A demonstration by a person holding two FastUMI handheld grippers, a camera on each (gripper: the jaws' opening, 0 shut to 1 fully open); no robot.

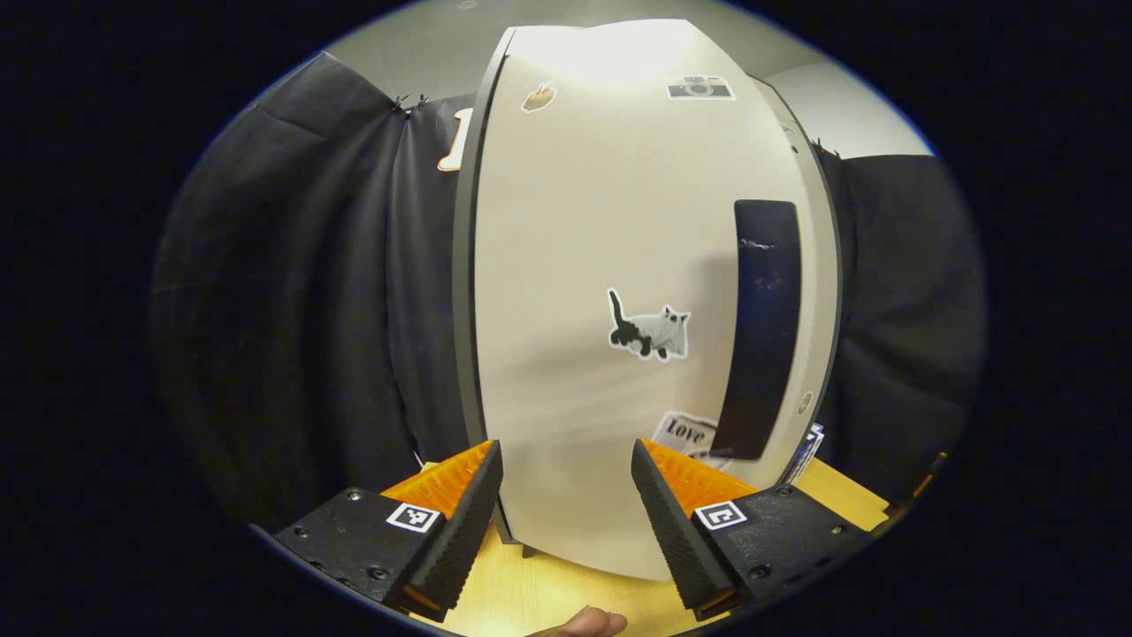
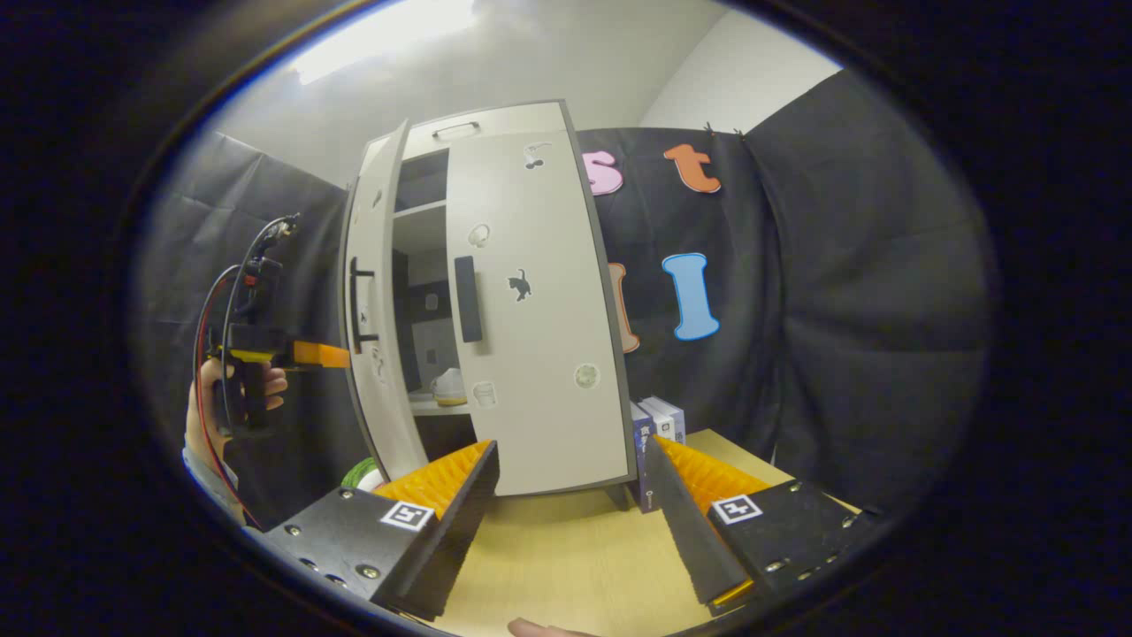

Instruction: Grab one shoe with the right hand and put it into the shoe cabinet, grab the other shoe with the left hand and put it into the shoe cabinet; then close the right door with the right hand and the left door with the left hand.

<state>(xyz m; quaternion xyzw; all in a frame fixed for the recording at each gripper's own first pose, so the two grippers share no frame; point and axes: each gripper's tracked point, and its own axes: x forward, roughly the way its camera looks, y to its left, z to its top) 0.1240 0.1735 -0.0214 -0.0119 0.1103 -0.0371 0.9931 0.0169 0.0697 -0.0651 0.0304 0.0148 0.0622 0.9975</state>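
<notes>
In the right gripper view a white shoe cabinet [image 2: 482, 128] stands on a wooden table [image 2: 566, 548]. Its right door [image 2: 539, 354] looks shut, while the left door [image 2: 376, 310] stands ajar. Through the gap a white shoe [image 2: 449, 387] rests on a shelf. A hand holds my left gripper [image 2: 323, 354] against the outer face of the left door. In the left gripper view that door [image 1: 601, 265] is very close, with its black handle [image 1: 765, 327] to the right, and my left gripper [image 1: 566, 451] is open. My right gripper [image 2: 575, 447] hangs open over the table, holding nothing.
Small boxes [image 2: 659, 425] stand on the table just right of the cabinet. A green and white object [image 2: 363, 473] lies low beside the left door. Black cloth walls surround the table on the left, back and right.
</notes>
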